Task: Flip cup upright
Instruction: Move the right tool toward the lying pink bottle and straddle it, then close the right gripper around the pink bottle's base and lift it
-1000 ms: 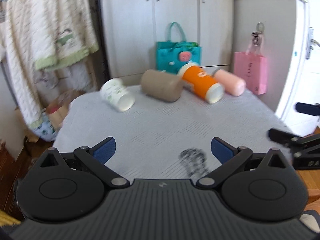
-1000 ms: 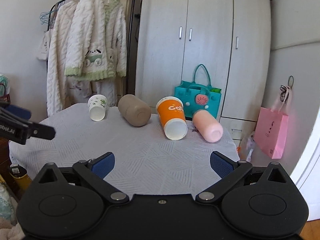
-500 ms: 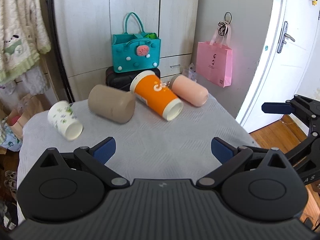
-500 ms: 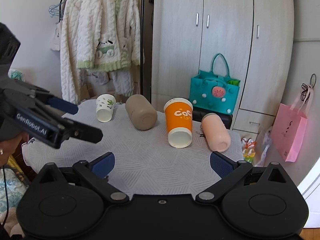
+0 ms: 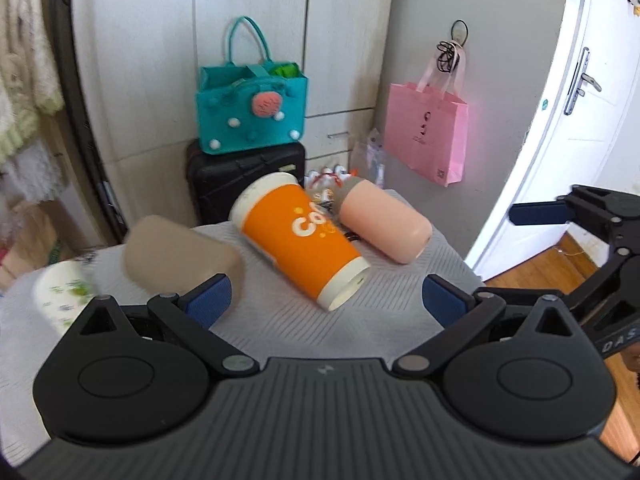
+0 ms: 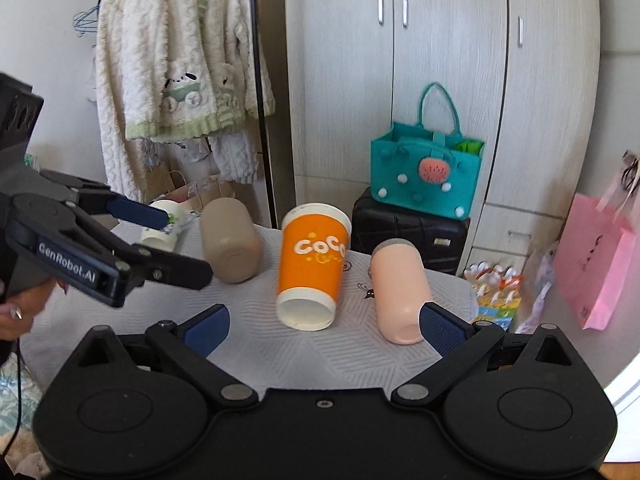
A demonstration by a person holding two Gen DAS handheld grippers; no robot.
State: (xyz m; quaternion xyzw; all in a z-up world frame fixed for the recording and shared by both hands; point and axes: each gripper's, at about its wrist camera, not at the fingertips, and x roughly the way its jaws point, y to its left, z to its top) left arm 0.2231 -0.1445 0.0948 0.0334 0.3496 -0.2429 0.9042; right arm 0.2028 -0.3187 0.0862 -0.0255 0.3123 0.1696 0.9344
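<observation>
Several cups lie on their sides on a white-clothed table (image 6: 352,352). An orange cup (image 6: 310,268) lies in the middle, mouth toward me; it also shows in the left wrist view (image 5: 304,244). A pink cup (image 6: 398,292) lies to its right, a tan cup (image 6: 230,240) to its left, and a white patterned cup (image 6: 162,232) at the far left. My right gripper (image 6: 324,322) is open and empty, just short of the orange cup. My left gripper (image 5: 326,296) is open and empty near the tan cup (image 5: 180,256); it also shows in the right wrist view (image 6: 176,244).
A teal felt bag (image 6: 426,172) sits on a black case (image 6: 408,232) behind the table. A pink bag (image 6: 596,264) hangs at the right. White knitwear (image 6: 176,56) hangs on a rack at the left. Wardrobe doors stand behind.
Both grippers have moved closer to the cups. The left gripper has swung in toward the orange and tan cups. Both stay open and empty.
</observation>
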